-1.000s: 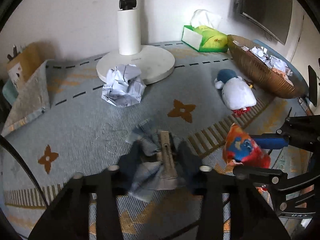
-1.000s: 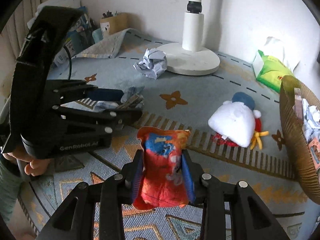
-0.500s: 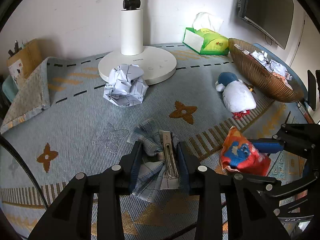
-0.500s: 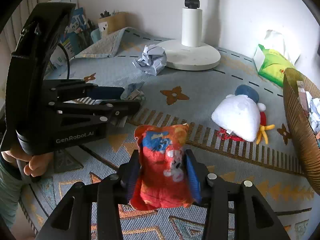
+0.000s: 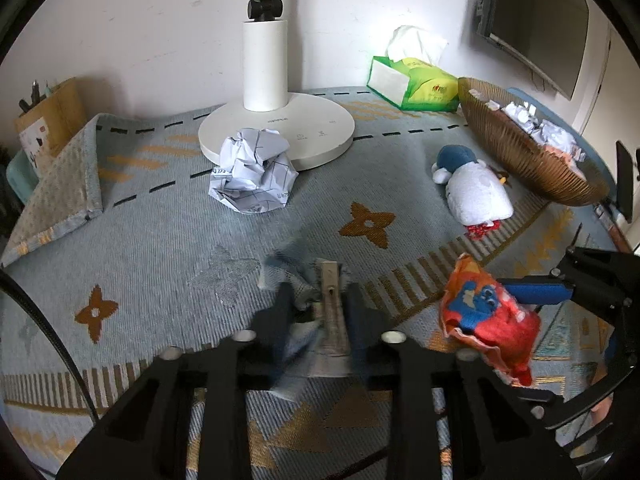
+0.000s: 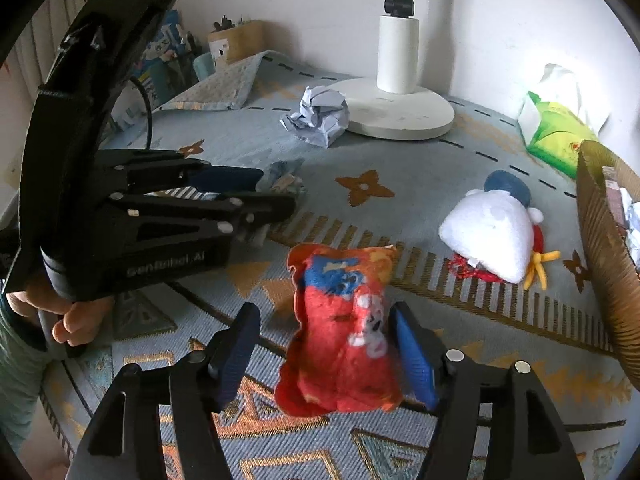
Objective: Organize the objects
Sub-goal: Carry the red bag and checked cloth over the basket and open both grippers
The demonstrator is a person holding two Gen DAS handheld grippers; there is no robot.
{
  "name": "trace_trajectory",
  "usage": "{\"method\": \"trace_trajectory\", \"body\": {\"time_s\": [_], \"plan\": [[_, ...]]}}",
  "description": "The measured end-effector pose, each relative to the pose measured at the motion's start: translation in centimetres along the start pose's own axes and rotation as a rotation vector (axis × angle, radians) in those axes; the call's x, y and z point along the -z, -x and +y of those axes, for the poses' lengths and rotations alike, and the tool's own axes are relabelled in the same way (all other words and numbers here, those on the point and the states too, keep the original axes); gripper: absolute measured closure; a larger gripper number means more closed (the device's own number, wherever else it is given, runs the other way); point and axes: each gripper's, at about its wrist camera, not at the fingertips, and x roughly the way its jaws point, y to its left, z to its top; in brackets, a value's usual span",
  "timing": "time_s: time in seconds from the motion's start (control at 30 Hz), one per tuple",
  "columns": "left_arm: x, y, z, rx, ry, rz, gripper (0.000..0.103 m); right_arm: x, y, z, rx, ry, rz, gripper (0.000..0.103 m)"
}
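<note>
My left gripper is shut on a crumpled blue-grey cloth with a tan strap, just above the rug; it also shows in the right wrist view. My right gripper is open, its blue pads apart on either side of a red and blue snack bag. The bag stands between them and touches the right pad only. The bag also shows in the left wrist view. A wicker basket with paper scraps stands at the right.
A crumpled paper ball lies by the white lamp base. A white and blue plush toy lies near the basket. A green tissue box stands at the back. A folded rug corner rises at the left.
My right gripper has opened and let go of the snack bag. My left gripper stays shut on the cloth and has shifted slightly.
</note>
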Motion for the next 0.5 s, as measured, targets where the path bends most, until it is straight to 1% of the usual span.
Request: {"method": "trace_trajectory", "body": {"time_s": [0.03,0.07,0.13,0.23,0.3,0.37,0.4,0.5], "plan": [[0.2,0.2,-0.1,0.000,0.006,0.000,0.085,0.1,0.1,0.0,0.004,-0.003,-0.001,0.044],[0.5,0.5,-0.2,0.000,0.008,0.000,0.086,0.4,0.4,0.0,-0.003,-0.011,-0.004,0.059],[1.3,1.7,-0.8,0.010,0.010,-0.010,0.086,0.8,1.3,-0.1,0.009,-0.024,-0.022,0.068],[2.5,4.1,-1.9,0.007,0.013,-0.027,0.086,1.6,2.9,-0.7,-0.044,-0.066,-0.034,0.070],[3.5,5.8,-2.5,0.000,0.032,-0.025,0.086,2.5,4.3,-0.8,-0.049,-0.082,-0.041,0.070],[4.5,7.0,-3.2,0.004,0.036,-0.019,0.086,3.5,5.6,-0.8,-0.015,-0.079,-0.046,0.070],[5.1,7.5,-3.6,-0.001,0.031,-0.011,0.086,4.2,6.3,-0.6,0.017,-0.073,-0.049,0.070],[7.1,7.2,-4.8,-0.020,0.019,0.046,0.086,5.8,7.0,-0.9,0.072,-0.061,-0.023,0.069]]}}
